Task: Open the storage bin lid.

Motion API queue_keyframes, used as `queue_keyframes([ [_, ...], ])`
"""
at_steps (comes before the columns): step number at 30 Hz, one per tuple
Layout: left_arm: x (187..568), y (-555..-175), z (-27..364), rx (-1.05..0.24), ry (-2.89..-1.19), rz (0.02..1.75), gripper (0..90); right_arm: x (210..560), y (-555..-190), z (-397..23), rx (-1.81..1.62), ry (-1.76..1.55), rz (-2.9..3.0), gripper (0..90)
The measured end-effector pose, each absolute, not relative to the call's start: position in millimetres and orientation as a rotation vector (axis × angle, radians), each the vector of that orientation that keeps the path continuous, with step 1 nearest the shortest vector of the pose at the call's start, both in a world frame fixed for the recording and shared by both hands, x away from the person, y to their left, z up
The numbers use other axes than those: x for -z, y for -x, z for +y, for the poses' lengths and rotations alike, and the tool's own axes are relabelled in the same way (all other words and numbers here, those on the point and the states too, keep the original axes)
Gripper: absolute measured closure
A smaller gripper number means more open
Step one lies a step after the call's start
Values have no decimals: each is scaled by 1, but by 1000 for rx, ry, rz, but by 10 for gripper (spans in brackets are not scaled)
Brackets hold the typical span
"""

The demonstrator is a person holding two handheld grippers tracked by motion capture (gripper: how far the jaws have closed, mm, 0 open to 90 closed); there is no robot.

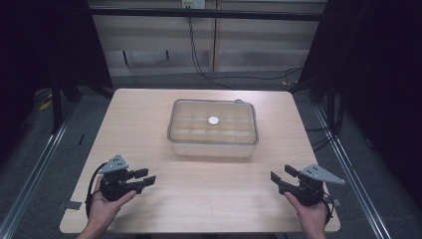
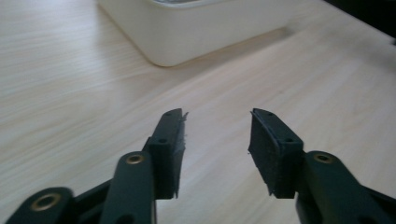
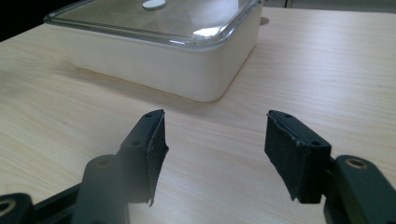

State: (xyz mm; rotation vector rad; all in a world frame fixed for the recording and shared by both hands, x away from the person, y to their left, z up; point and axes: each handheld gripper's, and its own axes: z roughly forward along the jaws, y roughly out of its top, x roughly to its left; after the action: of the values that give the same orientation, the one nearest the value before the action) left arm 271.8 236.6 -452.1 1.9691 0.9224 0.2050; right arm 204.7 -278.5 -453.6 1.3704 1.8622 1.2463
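here, lidded box (image 1: pixel 213 127) long axis left-right.

High view down over the whole table (image 1: pixel 149 209); both gripper views low, close, toward the shared lidded box (image 1: pixel 213 128).

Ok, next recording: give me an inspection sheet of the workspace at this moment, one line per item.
Surface: pale wooden table, bare apart from the box.
Job's things: white box with a clear lid, closed, standing at the table's middle; a small white round knob sits at the lid's centre.
Clutter: nothing seen.
Grippers: left gripper and right gripper rest near the table's front edge, one in each hand, pointing inward toward the box; jaws of both apart, nothing between them.
Cables: a black cable hangs down the back wall and runs along the floor.
Surroundings: dark frame posts and grey floor around the table; pale panelled wall behind.
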Motion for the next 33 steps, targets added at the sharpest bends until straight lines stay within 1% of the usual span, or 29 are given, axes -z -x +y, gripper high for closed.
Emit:
queue_keyframes([
  [1,452,-274,237,-178,-1967,925,456,452,-207,-277,-1280,-1393,1915,409],
  [7,447,-280,231,-164,-1980,902,434,446,-214,-271,-1263,-1364,1983,411],
  [10,446,-284,225,-177,-2008,893,420,442,-217,-270,-1259,-1368,1990,381],
  [12,445,-288,222,-174,-2019,879,407,439,-221,-270,-1232,-1377,1992,389],
  [13,445,-290,220,-173,-2020,876,393,438,-224,-270,-1223,-1377,1989,426],
  [18,442,-301,214,-173,-2033,870,380,436,-232,-269,-1229,-1374,1993,414],
  [20,440,-306,212,-165,-2018,869,362,436,-240,-268,-1242,-1368,1991,406],
  [22,438,-307,212,-166,-2010,867,362,434,-244,-266,-1245,-1365,1996,410],
  [24,436,-309,212,-180,-2013,861,367,431,-248,-265,-1254,-1365,2007,460],
  [30,430,-318,216,-185,-1972,864,366,427,-257,-262,-1270,-1358,2046,444],
  [33,426,-322,219,-198,-1970,855,393,425,-262,-262,-1262,-1378,2059,421],
])
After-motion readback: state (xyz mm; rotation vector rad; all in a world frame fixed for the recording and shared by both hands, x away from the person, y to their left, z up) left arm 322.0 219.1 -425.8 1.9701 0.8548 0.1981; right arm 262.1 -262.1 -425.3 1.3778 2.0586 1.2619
